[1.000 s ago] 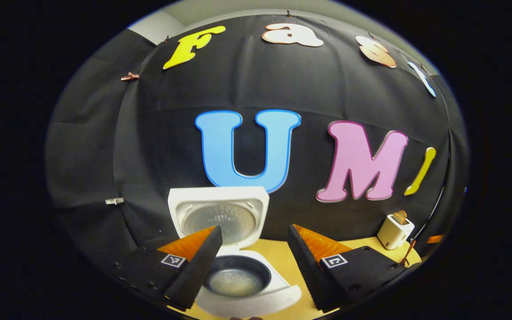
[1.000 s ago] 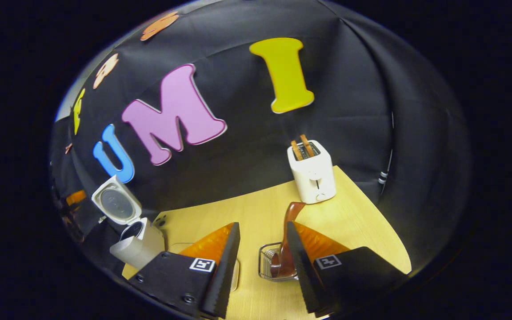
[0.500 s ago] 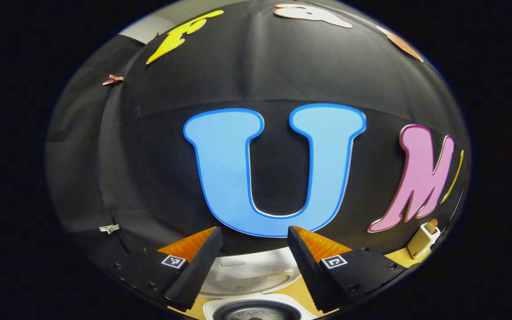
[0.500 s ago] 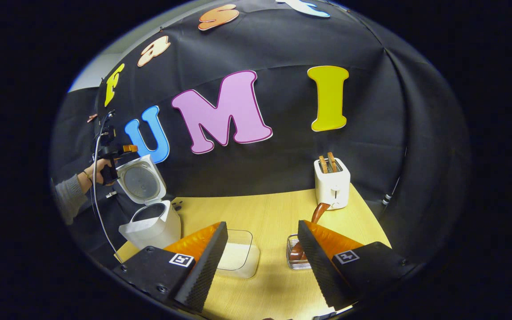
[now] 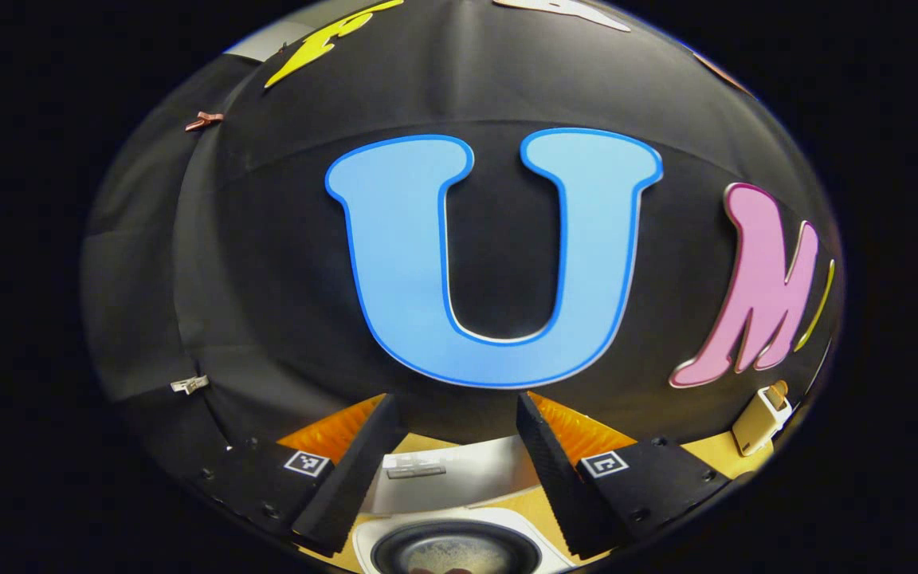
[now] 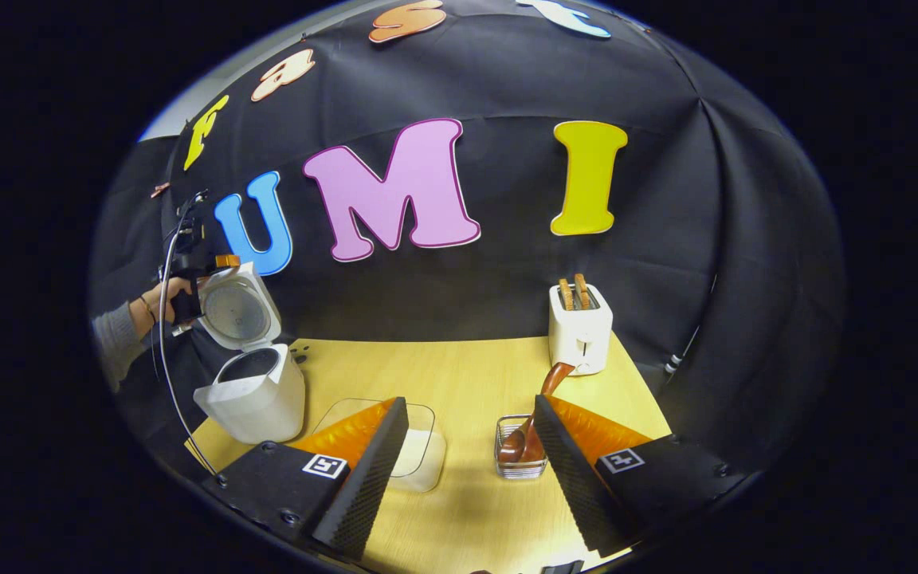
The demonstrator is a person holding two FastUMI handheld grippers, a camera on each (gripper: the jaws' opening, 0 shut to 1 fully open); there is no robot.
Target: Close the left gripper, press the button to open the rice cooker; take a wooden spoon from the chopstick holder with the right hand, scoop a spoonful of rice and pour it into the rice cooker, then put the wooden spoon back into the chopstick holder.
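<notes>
Rice cooker (image 6: 250, 391): white, at the lower left of the right gripper view, on the left end of the table; its lid (image 6: 236, 305) stands open and upright above the dark pot opening.
Right gripper (image 6: 465, 462): at the bottom of the right gripper view, its two fingers are wide apart and hold nothing; they hover above the wooden table (image 6: 467, 375).
Rice container (image 6: 415, 450): clear and shallow, with white rice inside, partly behind the right gripper's left finger, low in the centre.
Chopstick holder (image 6: 519, 458): small wire basket, just beside the right finger, right of the rice container and apart from it.
Wooden spoon (image 6: 537, 414): brown, it stands tilted in the chopstick holder, the handle rises toward the upper right.
Left gripper (image 5: 453, 454): at the bottom of the left gripper view, fingers wide apart, empty, above the cooker; the dark inner pot (image 5: 454, 550) is at the lower edge, the open lid behind it.
Hand (image 6: 168, 296): at the left edge of the right gripper view, it holds the left gripper next to the lid.
Toaster (image 6: 579, 327): white, far on the table, near the black wall, with two brown slices on top.
</notes>
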